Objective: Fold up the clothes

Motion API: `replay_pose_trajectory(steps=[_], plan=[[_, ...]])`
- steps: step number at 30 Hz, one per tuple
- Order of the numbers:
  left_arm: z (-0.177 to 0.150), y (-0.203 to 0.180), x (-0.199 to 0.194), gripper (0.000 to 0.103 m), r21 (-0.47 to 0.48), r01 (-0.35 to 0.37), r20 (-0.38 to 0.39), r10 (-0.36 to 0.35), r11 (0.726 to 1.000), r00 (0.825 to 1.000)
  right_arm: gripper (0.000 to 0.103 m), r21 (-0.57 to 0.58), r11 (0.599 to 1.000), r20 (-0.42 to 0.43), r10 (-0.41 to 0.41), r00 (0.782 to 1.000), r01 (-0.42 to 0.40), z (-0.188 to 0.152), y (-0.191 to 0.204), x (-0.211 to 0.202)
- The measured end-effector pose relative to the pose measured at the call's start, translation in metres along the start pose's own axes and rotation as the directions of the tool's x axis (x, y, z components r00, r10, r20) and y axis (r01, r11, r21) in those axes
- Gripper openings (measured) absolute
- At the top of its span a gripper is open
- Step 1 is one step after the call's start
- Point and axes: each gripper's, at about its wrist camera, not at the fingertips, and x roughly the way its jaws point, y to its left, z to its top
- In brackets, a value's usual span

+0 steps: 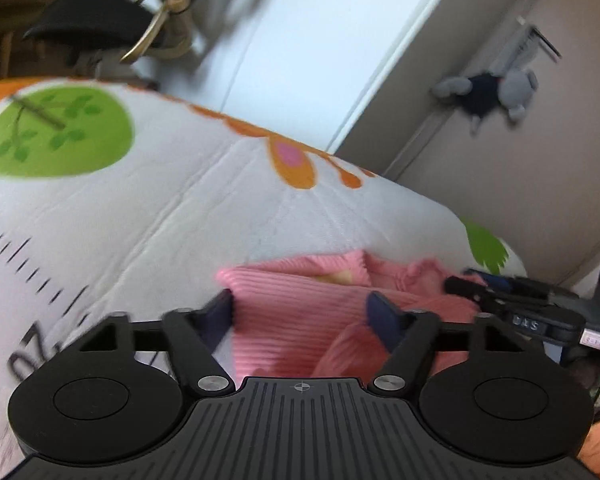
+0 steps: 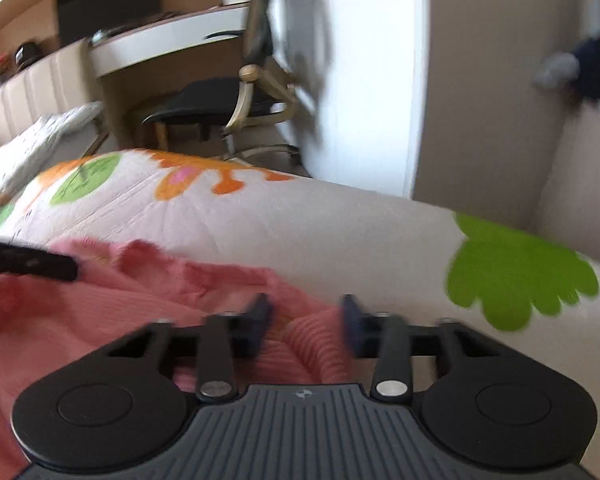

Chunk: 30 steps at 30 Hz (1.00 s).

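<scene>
A pink ribbed garment (image 1: 296,312) lies bunched on a white bedspread (image 1: 160,208) printed with green and orange shapes. My left gripper (image 1: 302,306) is open, its fingers standing on either side of the garment's near-left part. In the right wrist view the same pink garment (image 2: 112,312) spreads to the left, and a raised fold of it sits between the fingers of my right gripper (image 2: 306,316), which is open. The other gripper shows as a black bar at the edge of each view (image 1: 512,300) (image 2: 28,264).
A black office chair (image 2: 220,100) and a desk (image 2: 160,44) stand beyond the bed. A white wardrobe door (image 2: 372,80) and a beige wall with a hanging grey plush toy (image 1: 488,92) are behind. The bedspread (image 2: 340,232) drops off at its far edge.
</scene>
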Motion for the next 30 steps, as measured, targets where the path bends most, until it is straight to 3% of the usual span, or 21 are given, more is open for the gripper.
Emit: replay_pose_trajectory(steps=[1, 3, 9, 12, 16, 18, 20, 22, 24, 27, 30], plan=[[0.003, -0.001, 0.002, 0.014, 0.010, 0.006, -0.002, -0.006, 1.000, 1.000, 0.007, -0.012, 1.000, 0.025, 0.002, 1.000, -0.002, 0.005, 0.003, -0.009], [0.010, -0.002, 0.002, 0.013, 0.027, 0.015, 0.006, -0.015, 1.000, 1.000, 0.006, -0.034, 0.999, 0.088, 0.008, 0.996, -0.005, 0.015, 0.006, -0.032], [0.041, -0.020, -0.076, 0.013, 0.144, 0.039, 0.216, -0.070, 0.989, 0.974, 0.006, -0.100, 0.995, 0.272, 0.031, 0.962, -0.004, 0.047, 0.018, -0.102], [0.021, -0.025, -0.110, 0.013, 0.235, 0.062, 0.231, -0.117, 0.970, 0.966, 0.006, -0.151, 0.988, 0.247, 0.070, 0.966, -0.033, 0.012, 0.033, -0.131], [-0.029, -0.020, -0.135, 0.016, 0.272, 0.082, 0.154, -0.127, 0.959, 0.980, 0.006, -0.244, 0.968, 0.167, 0.104, 0.980, -0.061, -0.050, 0.052, -0.158], [-0.054, -0.014, -0.144, 0.026, 0.259, 0.092, 0.105, -0.123, 0.962, 0.987, 0.007, -0.302, 0.952, 0.150, 0.102, 0.983, -0.053, -0.079, 0.056, -0.169], [-0.074, -0.007, -0.154, 0.037, 0.251, 0.120, 0.055, -0.138, 0.961, 0.989, 0.008, -0.272, 0.958, 0.143, 0.128, 0.981, -0.085, -0.095, 0.047, -0.185], [-0.086, 0.000, -0.165, 0.052, 0.237, 0.162, 0.011, -0.169, 0.958, 0.986, 0.018, -0.226, 0.968, 0.154, 0.143, 0.978, -0.106, -0.104, 0.037, -0.199], [-0.093, 0.009, -0.175, 0.075, 0.209, 0.213, -0.026, -0.212, 0.955, 0.977, 0.044, -0.168, 0.981, 0.191, 0.134, 0.972, -0.102, -0.106, 0.028, -0.210], [-0.091, 0.020, -0.188, 0.089, 0.145, 0.255, -0.011, -0.256, 0.956, 0.966, 0.050, -0.035, 0.991, 0.227, 0.130, 0.965, -0.125, -0.096, 0.014, -0.209], [-0.078, 0.031, -0.185, 0.093, -0.009, 0.277, 0.018, -0.277, 0.961, 0.961, 0.061, 0.113, 0.979, 0.237, 0.138, 0.962, -0.168, -0.089, 0.000, -0.196]])
